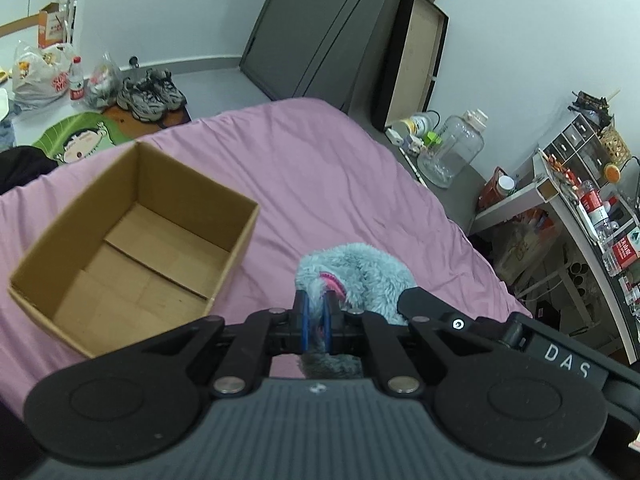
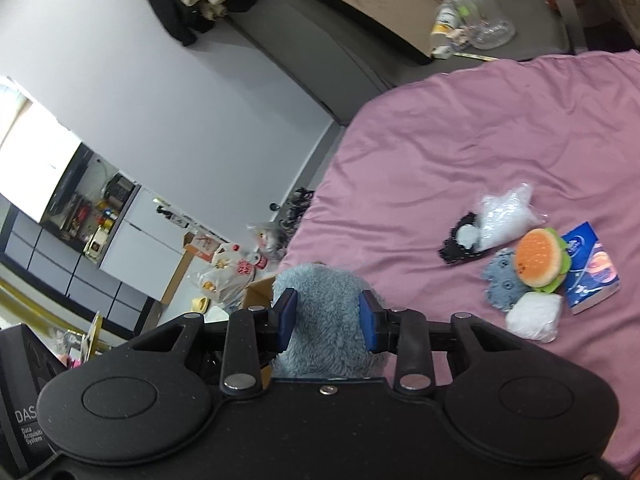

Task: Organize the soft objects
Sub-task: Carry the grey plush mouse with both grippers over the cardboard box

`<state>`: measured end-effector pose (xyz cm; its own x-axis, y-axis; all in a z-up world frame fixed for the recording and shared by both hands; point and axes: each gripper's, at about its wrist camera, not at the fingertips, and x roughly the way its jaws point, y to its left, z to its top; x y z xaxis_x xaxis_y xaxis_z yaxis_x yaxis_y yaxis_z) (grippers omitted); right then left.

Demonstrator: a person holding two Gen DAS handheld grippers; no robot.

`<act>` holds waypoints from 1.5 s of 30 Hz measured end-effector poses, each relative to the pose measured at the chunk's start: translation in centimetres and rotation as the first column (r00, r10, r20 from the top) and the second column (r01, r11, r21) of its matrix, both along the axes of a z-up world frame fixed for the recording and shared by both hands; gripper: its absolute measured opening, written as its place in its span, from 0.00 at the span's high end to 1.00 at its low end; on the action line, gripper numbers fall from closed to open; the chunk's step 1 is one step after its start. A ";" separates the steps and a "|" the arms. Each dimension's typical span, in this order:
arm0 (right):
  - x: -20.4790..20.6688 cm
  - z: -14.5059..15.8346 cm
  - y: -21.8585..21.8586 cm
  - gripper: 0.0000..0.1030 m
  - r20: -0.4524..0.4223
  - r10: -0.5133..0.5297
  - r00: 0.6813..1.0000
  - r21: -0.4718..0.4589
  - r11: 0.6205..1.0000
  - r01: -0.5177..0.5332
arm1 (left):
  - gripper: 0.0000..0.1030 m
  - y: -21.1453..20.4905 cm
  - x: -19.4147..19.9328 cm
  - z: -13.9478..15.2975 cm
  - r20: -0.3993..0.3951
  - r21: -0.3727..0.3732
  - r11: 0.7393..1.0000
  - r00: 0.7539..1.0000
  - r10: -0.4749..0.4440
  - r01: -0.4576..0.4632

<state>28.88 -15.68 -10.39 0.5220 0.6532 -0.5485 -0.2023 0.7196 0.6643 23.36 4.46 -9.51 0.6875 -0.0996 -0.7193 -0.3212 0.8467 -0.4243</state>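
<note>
My left gripper (image 1: 315, 316) is shut on a fold of a fluffy grey-blue plush toy (image 1: 360, 276) with a pink mouth, held above the pink bed. My right gripper (image 2: 327, 318) is shut on the same grey-blue plush (image 2: 324, 312), its blue pads pressing both sides. An open cardboard box (image 1: 132, 232), with nothing inside, sits on the bed left of the plush. In the right wrist view more soft things lie in a cluster on the bed: a burger plush (image 2: 540, 258), a small grey plush (image 2: 502, 280), a white ball (image 2: 534, 316), a black-and-white piece (image 2: 460, 240).
A clear bag of white filling (image 2: 502, 216) and a blue booklet (image 2: 592, 268) lie by the cluster. The pink bed sheet (image 1: 320, 168) spreads around. A cluttered desk (image 1: 580, 208) stands right of the bed; shoes (image 1: 152, 94) and bags (image 1: 36, 72) lie on the floor beyond.
</note>
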 end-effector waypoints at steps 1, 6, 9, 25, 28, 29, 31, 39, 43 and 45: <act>-0.2 0.2 0.2 0.68 0.008 0.005 1.000 -0.002 1.000 -0.005 | 0.94 0.2 -0.3 0.2 0.004 0.001 1.000 1.000 0.001 -0.001; -1.0 0.7 1.2 0.68 0.012 0.027 1.000 0.020 0.999 -0.027 | 0.94 1.3 -1.4 0.6 0.023 0.015 1.000 1.000 0.004 -0.005; -1.3 0.7 1.9 0.68 0.028 0.038 0.999 0.022 0.999 -0.039 | 0.94 1.9 -2.0 0.9 0.036 0.025 1.000 0.999 -0.001 0.000; -2.3 0.4 6.9 0.68 0.053 0.103 0.993 0.040 0.994 -0.105 | 0.94 7.1 -3.5 0.7 0.041 0.029 0.999 0.998 0.038 -0.039; -2.5 0.2 8.0 0.68 0.053 0.112 0.992 0.040 0.993 -0.114 | 0.94 8.2 -3.6 0.2 0.032 0.025 0.999 0.998 0.047 -0.048; -2.6 0.1 8.3 0.68 0.052 0.114 0.992 0.041 0.992 -0.116 | 0.94 8.5 -3.6 0.0 0.029 0.022 0.998 0.998 0.050 -0.051; -2.7 -0.3 9.0 0.67 0.052 0.118 0.992 0.038 0.992 -0.120 | 0.94 9.3 -3.6 -0.4 0.021 0.019 0.998 0.998 0.059 -0.059; -2.6 -2.2 11.9 0.67 0.030 0.134 0.991 0.019 0.991 -0.135 | 0.94 12.2 -3.4 -2.4 -0.019 0.002 0.996 0.996 0.085 -0.085; -2.4 -3.0 13.1 0.67 0.016 0.139 0.990 0.008 0.990 -0.139 | 0.94 13.2 -2.9 -3.1 -0.035 -0.003 0.996 0.995 0.090 -0.090; -2.1 -3.5 13.5 0.67 0.007 0.135 0.991 0.007 0.991 -0.135 | 0.94 13.7 -2.5 -3.5 -0.044 -0.003 0.996 0.995 0.091 -0.092</act>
<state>26.81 -2.18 -13.87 0.4320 0.7218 -0.5407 -0.3014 0.6806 0.6678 20.82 18.19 -13.06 0.6615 -0.0415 -0.7488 -0.4157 0.8107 -0.4123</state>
